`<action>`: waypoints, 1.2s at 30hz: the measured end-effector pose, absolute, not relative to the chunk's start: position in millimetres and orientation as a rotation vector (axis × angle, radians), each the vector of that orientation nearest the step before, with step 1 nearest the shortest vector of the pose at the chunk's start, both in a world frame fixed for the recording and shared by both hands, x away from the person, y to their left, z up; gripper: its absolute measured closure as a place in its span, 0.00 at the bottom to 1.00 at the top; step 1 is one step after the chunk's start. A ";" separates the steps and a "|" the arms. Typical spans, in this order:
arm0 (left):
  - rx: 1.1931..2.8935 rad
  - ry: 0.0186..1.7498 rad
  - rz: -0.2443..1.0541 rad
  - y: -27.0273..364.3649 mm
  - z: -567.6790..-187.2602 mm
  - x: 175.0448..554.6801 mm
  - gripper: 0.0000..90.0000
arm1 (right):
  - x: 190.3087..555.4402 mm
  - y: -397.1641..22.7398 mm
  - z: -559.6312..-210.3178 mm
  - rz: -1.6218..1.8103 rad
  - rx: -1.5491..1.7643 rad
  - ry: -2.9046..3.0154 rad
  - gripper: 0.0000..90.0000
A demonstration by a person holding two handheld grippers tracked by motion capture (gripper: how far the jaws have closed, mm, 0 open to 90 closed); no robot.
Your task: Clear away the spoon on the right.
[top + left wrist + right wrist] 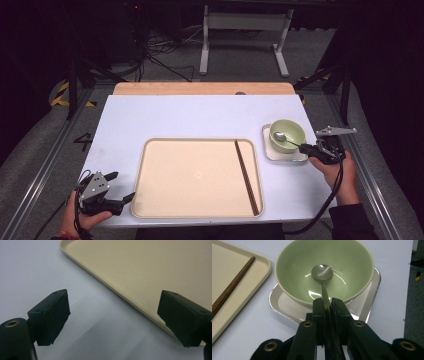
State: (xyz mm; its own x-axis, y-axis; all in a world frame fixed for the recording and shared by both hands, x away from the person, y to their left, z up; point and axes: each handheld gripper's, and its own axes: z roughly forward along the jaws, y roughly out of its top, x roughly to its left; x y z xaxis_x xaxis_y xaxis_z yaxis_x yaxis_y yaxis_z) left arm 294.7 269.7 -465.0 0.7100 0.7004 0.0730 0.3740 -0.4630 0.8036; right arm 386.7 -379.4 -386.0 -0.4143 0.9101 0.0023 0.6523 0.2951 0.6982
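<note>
The right gripper [326, 305] is clamped on the handle of the spoon [322, 272], whose long axis runs straight ahead into the green bowl [352, 267]; the left gripper [116, 187], open-jawed, idles well apart.

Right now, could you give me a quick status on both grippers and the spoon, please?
Right gripper shut on spoon handle, spoon's head in green bowl. Left gripper open, idle beside tray. Nothing in the way.

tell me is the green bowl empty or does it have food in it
No food: the round green ceramic bowl holds just a metal spoon, whose handle the right gripper is shut on.
</note>
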 end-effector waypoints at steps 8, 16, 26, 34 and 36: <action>2.099 0.814 0.511 270.0 -464.8 294.6 0.13 | 385.0 -379.0 -384.0 0.893 1.377 2.153 0.92; 2.098 0.815 0.512 270.1 -464.8 294.7 0.13 | 380.1 -378.7 -376.4 0.944 1.316 2.097 0.92; 2.089 0.817 0.514 270.5 -464.4 294.7 0.13 | 371.2 -375.6 -361.9 1.012 1.236 1.986 0.93; 2.089 0.822 0.515 270.6 -464.4 294.8 0.13 | 361.5 -368.8 -349.5 1.074 1.180 1.945 0.93; 2.090 0.822 0.515 270.6 -464.4 294.8 0.13 | 359.9 -367.0 -347.7 1.078 1.175 1.939 0.93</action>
